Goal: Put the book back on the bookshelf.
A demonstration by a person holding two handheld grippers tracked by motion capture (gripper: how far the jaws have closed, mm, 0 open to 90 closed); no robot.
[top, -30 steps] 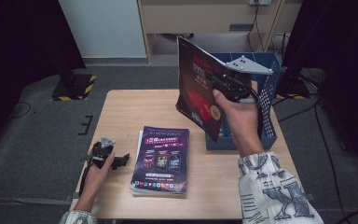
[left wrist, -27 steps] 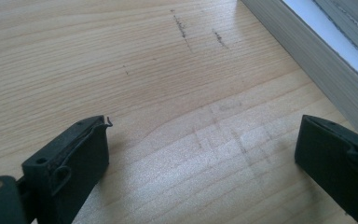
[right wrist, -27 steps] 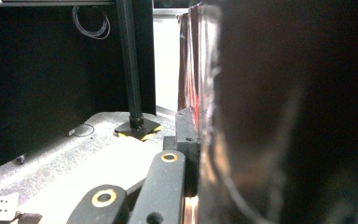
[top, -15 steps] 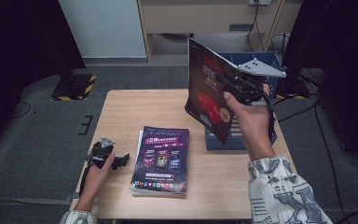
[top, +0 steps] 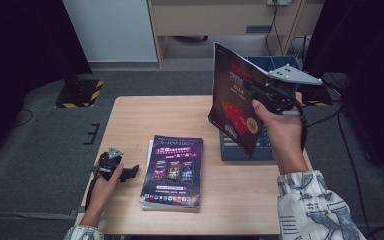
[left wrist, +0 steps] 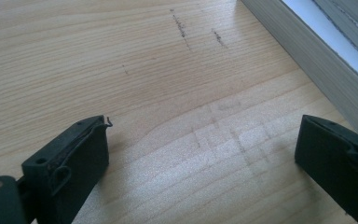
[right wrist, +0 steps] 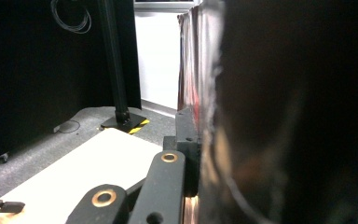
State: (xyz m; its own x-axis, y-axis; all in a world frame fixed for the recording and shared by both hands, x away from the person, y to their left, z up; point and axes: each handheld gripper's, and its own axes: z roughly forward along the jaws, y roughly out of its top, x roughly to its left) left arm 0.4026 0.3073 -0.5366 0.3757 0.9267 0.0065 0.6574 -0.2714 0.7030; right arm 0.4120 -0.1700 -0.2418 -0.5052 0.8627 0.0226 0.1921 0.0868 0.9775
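Glossy and dark, with red print on its cover, the thin magazine (top: 233, 107) is clamped upright between the jaws of the right gripper (top: 260, 95), which hold it raised above the blue plastic slotted crate (top: 245, 150) at the table's far right. Held on edge like this, its lower corner points down toward the crate's slots just below the claw, so it looks ready to be filed standing. In the right gripper view the cover (right wrist: 261, 116) presses flat against the black jaw. Well to the claw's left and nearer the person lies the stack of similar dark-covered magazines (top: 172, 170), flat on the pale wooden table (top: 180, 115), likely the supply for the next picks. Beyond that stack, the left gripper (top: 122, 172) rests on the tabletop with its jaws wide apart and nothing between them, apparently waiting beside the stack's edge (left wrist: 307, 51).
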